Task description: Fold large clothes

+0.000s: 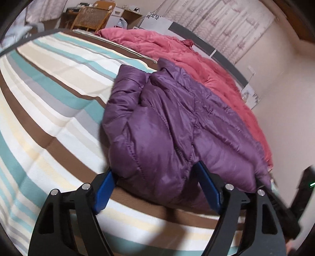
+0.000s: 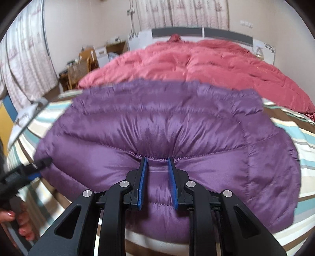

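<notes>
A purple quilted down jacket (image 1: 169,126) lies bunched on the striped bed cover (image 1: 49,110). My left gripper (image 1: 155,171) is open, its blue pads on either side of the jacket's near corner. In the right wrist view the jacket (image 2: 157,122) fills the middle. My right gripper (image 2: 158,159) has its jaws partly closed with a fold of the jacket's near edge between the blue pads. The left gripper shows in the right wrist view (image 2: 42,163) at the jacket's left corner.
A pink duvet (image 2: 196,63) lies heaped behind the jacket, against the headboard (image 2: 196,32). A wicker chair (image 1: 92,17) and desks stand beyond the bed. Curtains (image 2: 25,59) hang on the left. The bed's near edge is just below my grippers.
</notes>
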Demonstrator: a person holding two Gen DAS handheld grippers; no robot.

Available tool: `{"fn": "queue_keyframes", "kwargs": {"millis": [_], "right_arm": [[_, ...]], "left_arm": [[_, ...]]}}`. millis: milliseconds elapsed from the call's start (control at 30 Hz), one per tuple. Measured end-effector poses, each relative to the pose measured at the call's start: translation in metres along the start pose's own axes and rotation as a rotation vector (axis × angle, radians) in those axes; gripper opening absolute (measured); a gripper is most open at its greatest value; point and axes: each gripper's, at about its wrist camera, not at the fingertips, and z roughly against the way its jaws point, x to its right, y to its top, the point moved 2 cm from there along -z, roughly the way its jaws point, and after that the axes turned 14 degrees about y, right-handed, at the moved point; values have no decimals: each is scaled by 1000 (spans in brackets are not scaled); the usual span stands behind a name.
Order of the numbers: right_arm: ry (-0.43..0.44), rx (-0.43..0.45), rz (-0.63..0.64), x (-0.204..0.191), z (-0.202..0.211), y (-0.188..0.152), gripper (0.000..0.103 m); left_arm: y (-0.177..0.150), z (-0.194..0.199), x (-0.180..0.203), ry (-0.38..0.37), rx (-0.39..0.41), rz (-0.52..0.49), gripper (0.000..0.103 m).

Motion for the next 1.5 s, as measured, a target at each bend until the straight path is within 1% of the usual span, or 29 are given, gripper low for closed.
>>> {"fn": "queue_keyframes", "kwargs": {"millis": [100,167,233,333,400,433,533,567,600,700,767,867,967,1100,1300,1333,1400,1500], "right_arm": [[8,-35,5,4,-12,-3,21],[17,-41,-5,6,-12,-3,21],[22,-35,-8,8,-11,-4,21],[16,-27,-10,7,-10,-6,21],[14,-22,-10,6,-9,-8,21],[12,-21,-9,6,-9,-8,21],[6,-16,-1,6,-10,-8,21],[6,-14,0,5,-9,-8,21],[5,-12,2,5,-9,-9,21],[0,-11,6,4,-9,-10,21],[-6,-10,10,2,-8,-10,21],[-15,-9,15,0,-8,-11,21],[-21,-9,19,-2,-10,-10,21],[-23,-9,17,-2,-10,-10,21],[-8,-6,-3,0,-8,-8,21],[1,0,-11,2,-6,-8,21],[19,13,-33,6,-1,-7,21],[17,49,-49,11,15,-8,21]], "left_arm": [[2,-5,2,-20,9,31,74],[1,-9,4,-30,14,54,73],[1,-13,5,-48,23,100,70],[3,-20,3,-67,23,160,59],[5,-25,3,-76,11,173,50],[7,-27,4,-77,6,185,49],[9,-32,1,-102,-5,230,38],[8,-32,-2,-107,-3,238,33],[9,-32,-2,-111,1,243,29],[10,-26,-1,-123,33,226,21],[13,-18,3,-131,63,214,18],[18,0,14,-139,128,166,16],[24,23,34,-150,209,71,16],[27,50,59,-186,284,-46,16],[28,80,98,-250,349,-234,16],[28,84,106,-244,364,-270,16],[28,91,112,-241,382,-308,16],[28,98,123,-221,405,-364,16]]}}
